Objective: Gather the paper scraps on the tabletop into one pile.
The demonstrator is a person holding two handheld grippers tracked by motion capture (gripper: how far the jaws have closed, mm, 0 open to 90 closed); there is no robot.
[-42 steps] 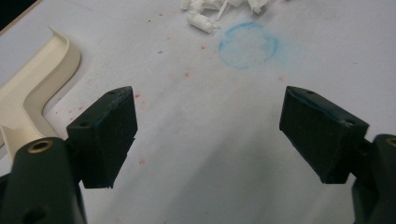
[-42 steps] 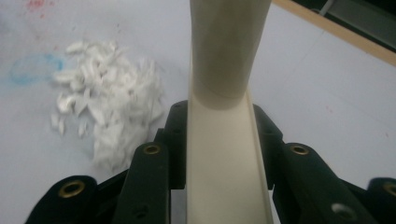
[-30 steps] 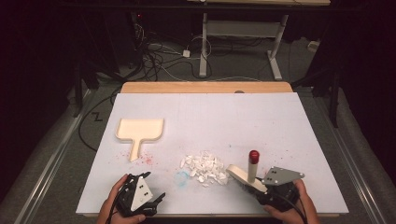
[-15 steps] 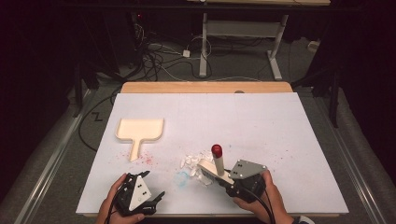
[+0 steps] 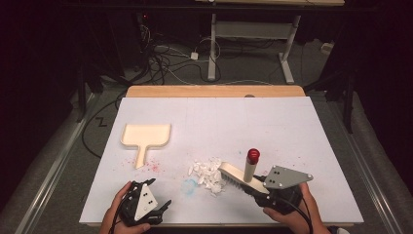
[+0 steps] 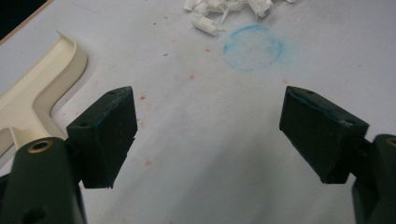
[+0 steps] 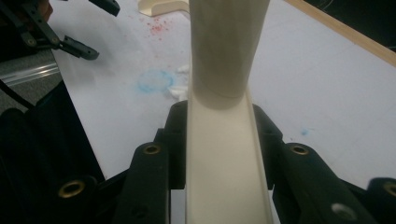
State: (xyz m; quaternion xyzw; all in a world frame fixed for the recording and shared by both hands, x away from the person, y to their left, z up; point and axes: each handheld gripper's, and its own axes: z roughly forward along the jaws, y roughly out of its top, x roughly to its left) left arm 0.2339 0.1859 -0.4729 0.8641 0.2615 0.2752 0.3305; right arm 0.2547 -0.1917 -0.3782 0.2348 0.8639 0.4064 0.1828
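High view: right gripper [image 5: 253,187] clamped on brush [image 5: 237,175], bristles touching the scraps [image 5: 208,174] near table [image 5: 292,122] front edge. Left gripper [image 5: 155,195] sits front-left, jaws apart, w/ nothing in them. Dustpan [image 5: 145,136] lies well apart, left of centre.

Left gripper view: jaws wide, bare table btwn them; dustpan [image 6: 32,93] at left, scraps [image 6: 224,9] at top.

Right gripper view: jaws pressed on brush [image 7: 224,140] both sides.

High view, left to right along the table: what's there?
left gripper → cream dustpan → blue chalk ring → white paper scraps → brush with red-capped handle → right gripper.
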